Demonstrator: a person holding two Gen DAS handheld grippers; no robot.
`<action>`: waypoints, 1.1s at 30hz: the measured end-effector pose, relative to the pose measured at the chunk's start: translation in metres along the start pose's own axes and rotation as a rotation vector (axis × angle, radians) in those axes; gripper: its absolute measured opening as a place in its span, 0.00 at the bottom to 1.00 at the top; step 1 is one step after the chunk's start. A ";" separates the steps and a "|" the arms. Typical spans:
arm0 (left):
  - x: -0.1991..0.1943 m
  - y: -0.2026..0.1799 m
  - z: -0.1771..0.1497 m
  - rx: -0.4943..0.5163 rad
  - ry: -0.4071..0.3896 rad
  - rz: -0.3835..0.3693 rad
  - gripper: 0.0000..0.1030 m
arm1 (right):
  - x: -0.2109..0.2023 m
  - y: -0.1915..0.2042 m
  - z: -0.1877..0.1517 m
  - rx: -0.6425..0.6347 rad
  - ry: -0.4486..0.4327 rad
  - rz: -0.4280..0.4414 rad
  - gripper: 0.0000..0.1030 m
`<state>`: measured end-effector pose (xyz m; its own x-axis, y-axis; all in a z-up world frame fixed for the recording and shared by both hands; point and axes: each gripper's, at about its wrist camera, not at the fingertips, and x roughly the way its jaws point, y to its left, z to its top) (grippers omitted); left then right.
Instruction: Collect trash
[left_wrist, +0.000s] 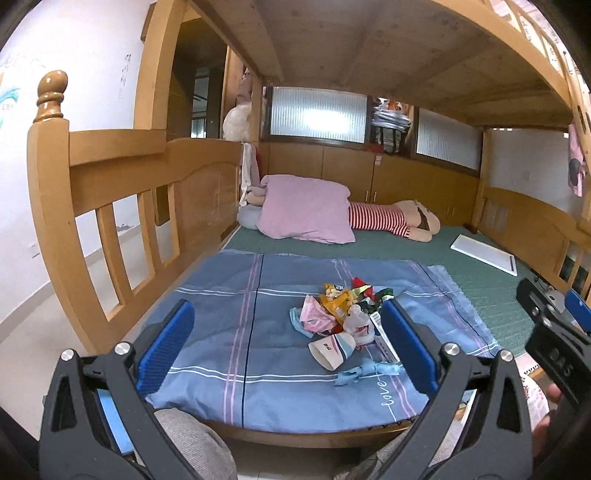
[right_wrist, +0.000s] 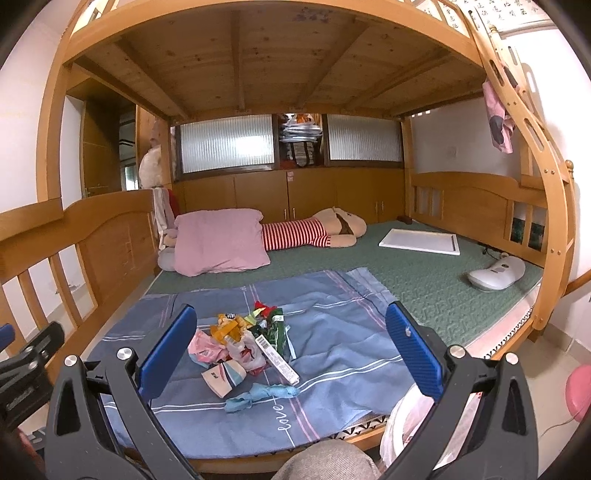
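A wooden bunk bed (right_wrist: 472, 206) fills the room; its green mattress (right_wrist: 424, 284) carries a blue sheet (right_wrist: 332, 350), a pink pillow (right_wrist: 218, 240) and a striped doll (right_wrist: 295, 232); the trash pile (right_wrist: 243, 343) of wrappers and a paper cup (right_wrist: 221, 376) lies on the sheet; the left claw (left_wrist: 284, 343) and right claw (right_wrist: 291, 354) both stand wide apart, empty, short of the pile; the wrappers overlap, so single pieces are hard to make out.
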<state>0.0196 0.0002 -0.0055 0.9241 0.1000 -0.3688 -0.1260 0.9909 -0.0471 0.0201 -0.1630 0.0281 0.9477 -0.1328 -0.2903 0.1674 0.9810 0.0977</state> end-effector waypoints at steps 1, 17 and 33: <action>0.001 0.000 0.000 0.001 -0.001 0.001 0.98 | 0.000 0.000 0.000 0.000 0.000 0.005 0.97; 0.002 -0.010 -0.002 0.056 -0.030 0.040 0.98 | -0.004 0.009 -0.004 -0.031 -0.005 0.011 0.97; 0.001 -0.013 0.000 0.075 -0.036 0.038 0.98 | -0.004 0.011 -0.005 -0.038 -0.015 0.006 0.97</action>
<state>0.0221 -0.0122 -0.0051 0.9318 0.1390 -0.3354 -0.1347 0.9902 0.0362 0.0166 -0.1506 0.0253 0.9527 -0.1282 -0.2754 0.1510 0.9865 0.0630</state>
